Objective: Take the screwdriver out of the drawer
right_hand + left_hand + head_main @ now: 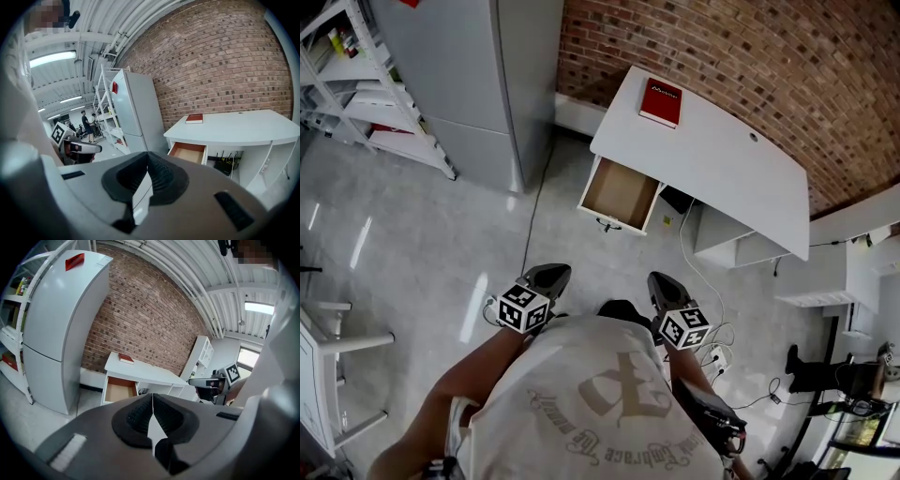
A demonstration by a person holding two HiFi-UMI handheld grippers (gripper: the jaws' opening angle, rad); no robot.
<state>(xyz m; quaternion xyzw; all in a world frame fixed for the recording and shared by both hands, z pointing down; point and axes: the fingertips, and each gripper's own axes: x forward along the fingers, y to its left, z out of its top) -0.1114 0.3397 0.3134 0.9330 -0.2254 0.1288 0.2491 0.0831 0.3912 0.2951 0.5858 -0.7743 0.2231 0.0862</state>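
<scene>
The open drawer [620, 192] juts from the left end of a white desk [727, 164]; its brown inside shows bare, and I see no screwdriver in any view. My left gripper [550, 275] and right gripper [662, 282] hover over the floor a good way short of the drawer, side by side, both pointing toward it. In the left gripper view the left gripper [152, 398] has its jaws pressed together with nothing between them, the drawer [119, 389] ahead. The right gripper [147, 158] is likewise shut and empty, with the drawer [188, 152] ahead to the right.
A red book [661, 101] lies on the desk's far left corner. A grey fridge [483, 75] stands left of the desk, with white shelving [356, 89] beyond. Cables [710, 305] trail across the floor near the desk. A white chair frame [328, 375] is at the left.
</scene>
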